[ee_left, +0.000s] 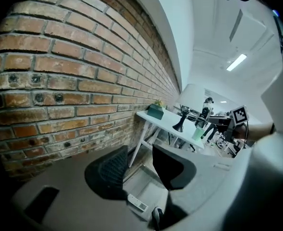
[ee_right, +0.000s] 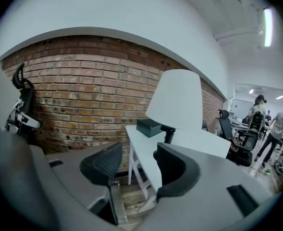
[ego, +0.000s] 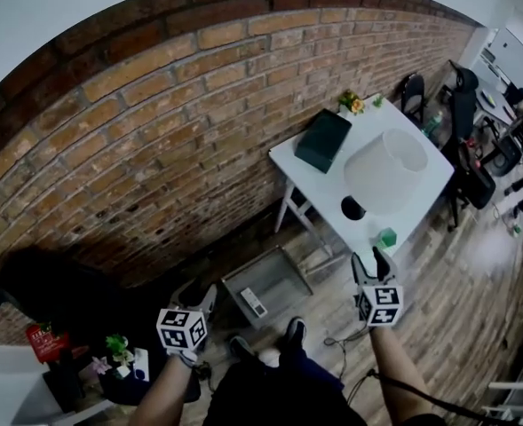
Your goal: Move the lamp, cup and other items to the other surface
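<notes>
Head view puts the white table [ego: 363, 121] at two o'clock, against the brick wall [ego: 154, 131]. On it stands the lamp [ego: 387, 169], a white shade over a black base. The green cup [ego: 386, 238] sits at the lamp's six o'clock, near the table's front edge. A dark green box [ego: 323, 138] lies at the lamp's ten o'clock. The right gripper [ego: 370, 261] hovers just short of the cup, not touching it. Its jaws stand moderately apart with nothing between them. The left gripper [ego: 201, 291] hangs at seven o'clock over the floor, jaws only narrowly apart and empty. A low white surface [ego: 12, 389] shows at eight o'clock.
</notes>
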